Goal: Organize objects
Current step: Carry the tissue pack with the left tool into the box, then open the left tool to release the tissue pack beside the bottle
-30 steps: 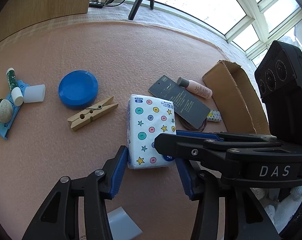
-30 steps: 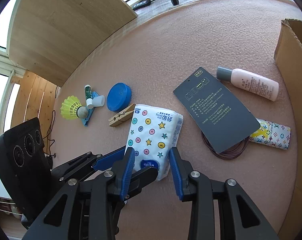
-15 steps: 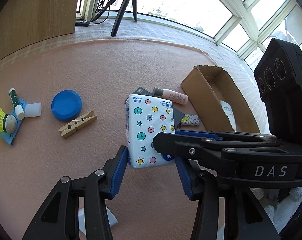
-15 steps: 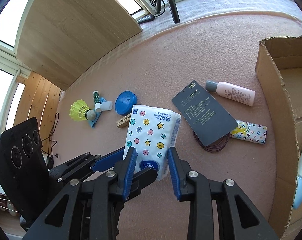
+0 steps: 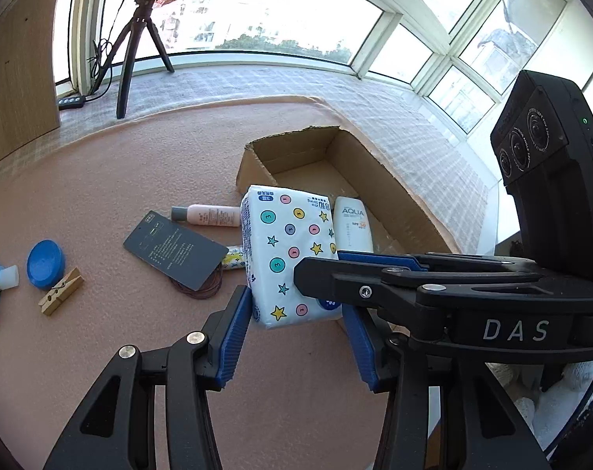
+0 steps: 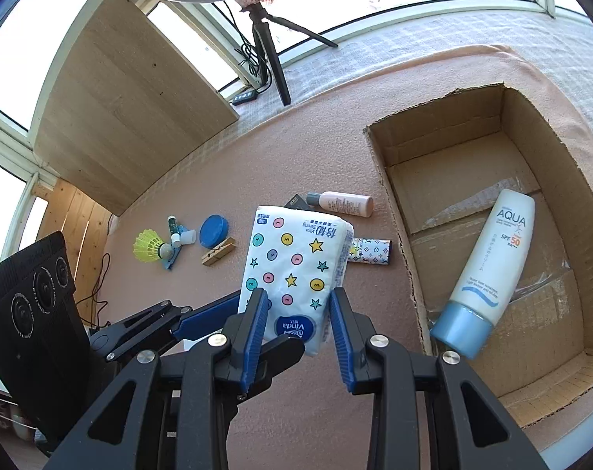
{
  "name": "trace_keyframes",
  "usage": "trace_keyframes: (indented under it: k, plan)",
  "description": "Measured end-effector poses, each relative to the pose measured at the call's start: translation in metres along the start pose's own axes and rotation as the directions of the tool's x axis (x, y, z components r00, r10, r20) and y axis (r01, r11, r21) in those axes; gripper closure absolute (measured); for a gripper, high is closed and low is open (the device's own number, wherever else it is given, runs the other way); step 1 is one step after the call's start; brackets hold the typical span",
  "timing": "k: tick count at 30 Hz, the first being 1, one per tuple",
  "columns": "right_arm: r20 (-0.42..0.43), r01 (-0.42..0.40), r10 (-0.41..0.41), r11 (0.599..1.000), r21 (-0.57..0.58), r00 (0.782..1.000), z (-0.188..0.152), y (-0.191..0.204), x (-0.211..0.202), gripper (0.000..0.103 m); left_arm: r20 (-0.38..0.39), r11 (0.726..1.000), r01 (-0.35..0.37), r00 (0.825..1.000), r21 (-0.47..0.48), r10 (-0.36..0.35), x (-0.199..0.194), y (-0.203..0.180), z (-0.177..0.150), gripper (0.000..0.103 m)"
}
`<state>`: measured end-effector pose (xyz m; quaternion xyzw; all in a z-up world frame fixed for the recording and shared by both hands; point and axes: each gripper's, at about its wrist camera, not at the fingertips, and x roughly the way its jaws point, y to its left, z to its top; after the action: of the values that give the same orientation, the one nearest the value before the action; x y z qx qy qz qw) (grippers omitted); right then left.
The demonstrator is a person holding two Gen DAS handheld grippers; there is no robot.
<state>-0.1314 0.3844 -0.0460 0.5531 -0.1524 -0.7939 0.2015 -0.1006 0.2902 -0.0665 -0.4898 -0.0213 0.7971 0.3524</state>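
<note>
The tissue pack (image 6: 296, 270), white with coloured dots and stars, is off the pink desk (image 6: 257, 164) and held by both tools at once. The right tool (image 6: 296, 325) is clamped on the pack's lower end, its blue pads pressing the two sides near the blue logo. The left tool (image 5: 296, 325) grips the same pack across its other axis, one blue pad flat against the pack's left face in the left wrist view, the other pad behind the pack's right edge; its finger also shows in the right wrist view, reaching in from the left under the pack. The cardboard box (image 6: 394, 203) serves as landmark: the pack hangs just left of the box's near-left wall, over the desk and not yet over the box's opening. Inside the box, a white sunscreen tube (image 6: 496, 266) with a blue cap lies slanted on the floor of it. Just left of the box lie a pink bottle (image 6: 345, 203) with a grey cap and a patterned tube (image 6: 370, 254), both partly hidden by the pack. Left of the box in the left wrist view, a dark card (image 5: 174, 248) lies over a brown hair tie (image 5: 200, 290). Well left of the box sit a blue round lid (image 6: 214, 230), a wooden clothespin (image 6: 218, 256), and a yellow shuttlecock (image 6: 149, 246). Beyond the box, past the desk's far edge, a tripod (image 6: 269, 51) stands by the window.
</note>
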Motion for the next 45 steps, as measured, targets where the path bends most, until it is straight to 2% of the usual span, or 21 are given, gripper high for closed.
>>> trace_keyframes:
  k: [14, 22, 25, 27, 28, 30, 31, 34, 39, 45]
  plan:
    - [0.072, 0.103, -0.112, 0.988, 0.119, 0.991, -0.015, -0.085, -0.066, 0.073, -0.063, 0.986, 0.104, 0.993, 0.134, -0.096, 0.057, -0.107, 0.013, 0.052]
    - [0.079, 0.133, -0.147, 0.979, 0.156, 0.986, -0.02, -0.116, -0.081, 0.073, -0.089, 0.978, 0.131, 0.989, 0.163, -0.117, 0.077, -0.135, 0.013, 0.052]
    - [0.079, 0.136, -0.15, 0.978, 0.155, 0.986, -0.022, -0.12, -0.085, 0.073, -0.095, 0.978, 0.125, 0.989, 0.17, -0.11, 0.08, -0.138, 0.012, 0.05]
    - [0.095, 0.138, -0.154, 0.978, 0.16, 0.983, -0.022, -0.122, -0.087, 0.071, -0.107, 0.98, 0.095, 0.991, 0.176, -0.077, 0.079, -0.138, 0.011, 0.038]
    - [0.096, 0.144, -0.161, 0.976, 0.163, 0.982, -0.022, -0.122, -0.088, 0.063, -0.104, 0.981, 0.079, 0.993, 0.178, -0.061, 0.078, -0.138, 0.01, 0.031]
    - [0.103, 0.165, -0.182, 0.973, 0.16, 0.978, -0.022, -0.121, -0.089, 0.049, -0.095, 0.983, 0.068, 0.994, 0.172, -0.052, 0.076, -0.135, 0.01, 0.03]
    - [0.11, 0.179, -0.197, 0.972, 0.154, 0.974, -0.023, -0.12, -0.09, 0.048, -0.091, 0.984, 0.063, 0.995, 0.164, -0.048, 0.074, -0.133, 0.01, 0.03]
    - [0.114, 0.198, -0.216, 0.969, 0.144, 0.97, -0.022, -0.116, -0.089, 0.048, -0.081, 0.989, 0.041, 0.996, 0.144, -0.029, 0.068, -0.123, 0.009, 0.03]
    - [0.114, 0.174, -0.19, 0.975, 0.136, 0.975, -0.018, -0.105, -0.083, 0.048, -0.052, 0.995, -0.007, 0.999, 0.102, 0.013, 0.044, -0.097, 0.003, 0.03]
    - [0.115, 0.151, -0.157, 0.987, 0.06, 0.981, -0.011, -0.072, -0.065, 0.048, 0.012, 0.995, -0.098, 0.995, -0.001, 0.098, 0.001, -0.051, -0.008, 0.03]
